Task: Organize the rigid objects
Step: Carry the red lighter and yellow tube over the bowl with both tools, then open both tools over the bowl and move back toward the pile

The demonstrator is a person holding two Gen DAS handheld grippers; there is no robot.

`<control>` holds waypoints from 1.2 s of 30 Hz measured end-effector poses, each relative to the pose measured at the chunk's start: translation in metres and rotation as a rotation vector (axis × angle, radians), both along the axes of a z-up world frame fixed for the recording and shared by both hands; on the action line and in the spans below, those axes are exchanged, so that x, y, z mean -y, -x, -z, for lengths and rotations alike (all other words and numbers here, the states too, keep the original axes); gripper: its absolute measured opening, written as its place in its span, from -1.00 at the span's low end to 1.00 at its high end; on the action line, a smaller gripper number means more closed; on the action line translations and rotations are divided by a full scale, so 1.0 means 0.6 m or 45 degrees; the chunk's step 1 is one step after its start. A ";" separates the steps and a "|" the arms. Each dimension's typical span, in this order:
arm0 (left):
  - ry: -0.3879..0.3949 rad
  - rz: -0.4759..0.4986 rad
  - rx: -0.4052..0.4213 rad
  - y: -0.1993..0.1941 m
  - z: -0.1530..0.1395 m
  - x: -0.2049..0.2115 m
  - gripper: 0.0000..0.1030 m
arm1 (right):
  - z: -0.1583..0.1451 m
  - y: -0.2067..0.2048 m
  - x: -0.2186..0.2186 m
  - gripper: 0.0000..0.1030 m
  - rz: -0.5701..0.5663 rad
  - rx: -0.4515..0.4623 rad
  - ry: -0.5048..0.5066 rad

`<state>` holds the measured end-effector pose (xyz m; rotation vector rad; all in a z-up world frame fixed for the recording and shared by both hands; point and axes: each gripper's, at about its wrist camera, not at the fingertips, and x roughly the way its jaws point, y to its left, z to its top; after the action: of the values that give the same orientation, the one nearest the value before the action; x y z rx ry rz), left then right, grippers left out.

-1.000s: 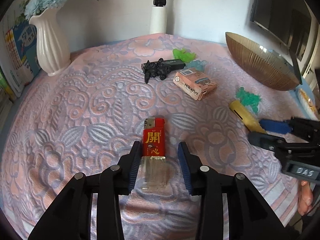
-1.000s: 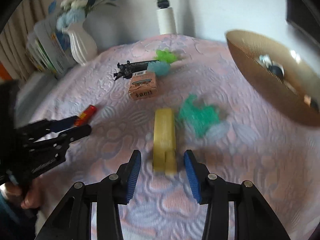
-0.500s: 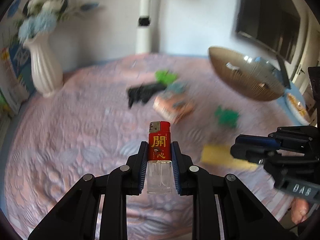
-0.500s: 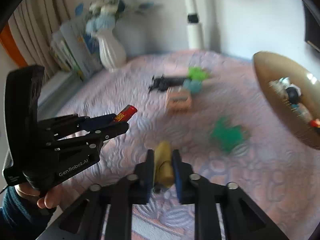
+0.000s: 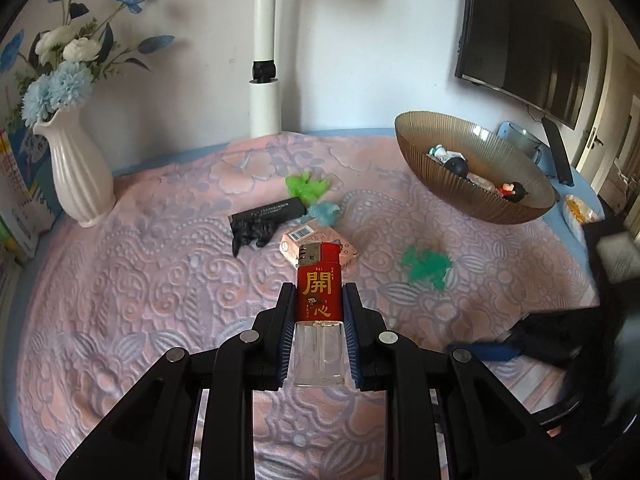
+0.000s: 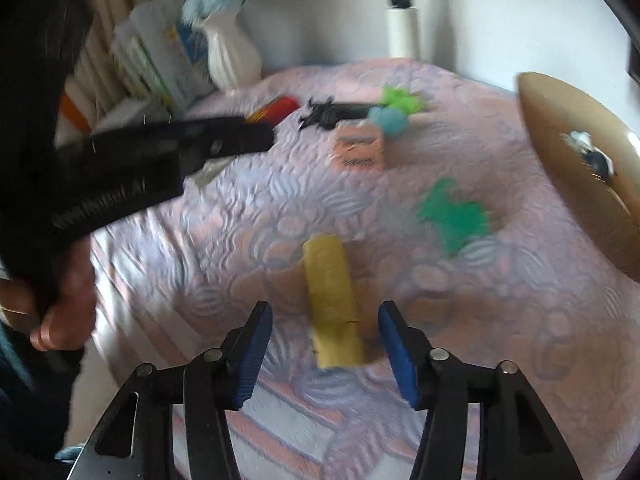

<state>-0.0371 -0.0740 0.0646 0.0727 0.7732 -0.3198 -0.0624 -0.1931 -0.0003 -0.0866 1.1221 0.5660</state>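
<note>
Both fingers of your left gripper [image 5: 319, 322] are clamped on the red lighter [image 5: 319, 300], its metal head poking out past the tips above the pink cloth [image 5: 120, 300]. Your right gripper [image 6: 326, 354] has just been opening; its blue pads [image 6: 252, 356] stand apart, and the yellow block [image 6: 332, 300] lies on the cloth between them, untouched.

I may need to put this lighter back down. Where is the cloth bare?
Bare: the wide stretch between the white vase and the black box. Crowded: around the pink box and green toys before the bowl.
</note>
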 end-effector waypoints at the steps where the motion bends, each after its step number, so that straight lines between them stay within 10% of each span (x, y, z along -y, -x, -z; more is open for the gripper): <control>1: -0.008 0.003 0.006 0.000 -0.002 0.001 -0.62 | 0.007 0.005 -0.018 -0.34 -0.012 0.041 0.088; 7: 0.030 0.030 0.071 -0.013 -0.046 0.011 -0.61 | -0.040 0.011 -0.010 -0.63 0.008 0.136 0.031; 17: 0.060 0.242 0.241 -0.083 -0.149 0.160 -0.61 | -0.175 -0.091 0.279 -0.77 0.531 0.300 -0.054; 36: 0.130 0.366 0.126 -0.182 -0.112 0.292 -0.61 | -0.222 -0.191 0.442 -0.77 0.780 0.397 -0.027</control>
<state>0.0722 -0.2489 0.1319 0.1033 0.6467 -0.6236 0.0523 -0.4586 0.1328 0.1795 0.7805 0.0117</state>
